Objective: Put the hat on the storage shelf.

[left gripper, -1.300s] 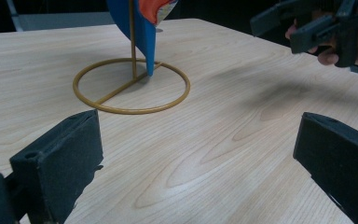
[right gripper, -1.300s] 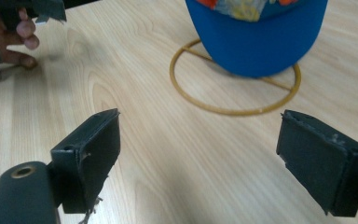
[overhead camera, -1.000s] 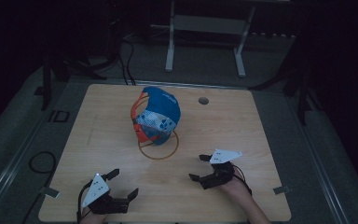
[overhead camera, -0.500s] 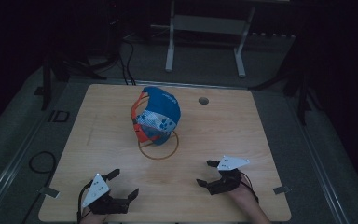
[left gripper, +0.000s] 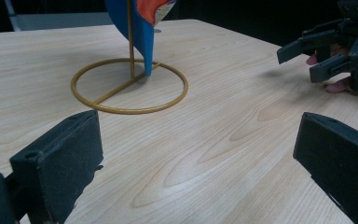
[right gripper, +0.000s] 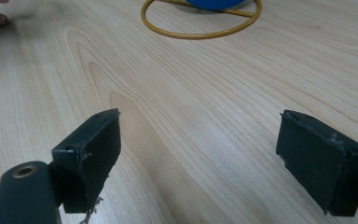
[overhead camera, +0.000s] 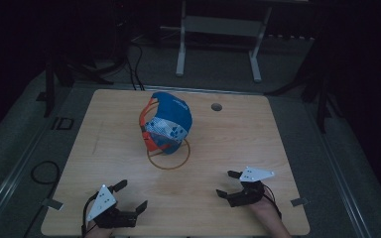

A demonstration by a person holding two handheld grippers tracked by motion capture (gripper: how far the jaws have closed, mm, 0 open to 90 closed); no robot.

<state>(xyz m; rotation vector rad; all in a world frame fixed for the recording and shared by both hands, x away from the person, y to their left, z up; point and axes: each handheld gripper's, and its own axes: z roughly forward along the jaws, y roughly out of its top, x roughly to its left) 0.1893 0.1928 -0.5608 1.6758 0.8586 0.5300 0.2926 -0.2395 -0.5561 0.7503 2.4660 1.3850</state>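
Wooden table has the cap hanging on its stand at twelve o'clock, seemingly finished or unstarted, while the left gripper and right gripper wait released, jaws spread, near six o'clock.

Two black hand-held grippers, left hand-held gripper and right hand-held gripper, blocky black jaws, grey three-cornered top plates, trailing black cables

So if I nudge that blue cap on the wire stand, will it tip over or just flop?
The cap looks like soft fabric, so it would probably flop. It hangs high on a thin wire stand with a ring base, so a push up top could tip both. The pair likely slides easily on the smooth table.
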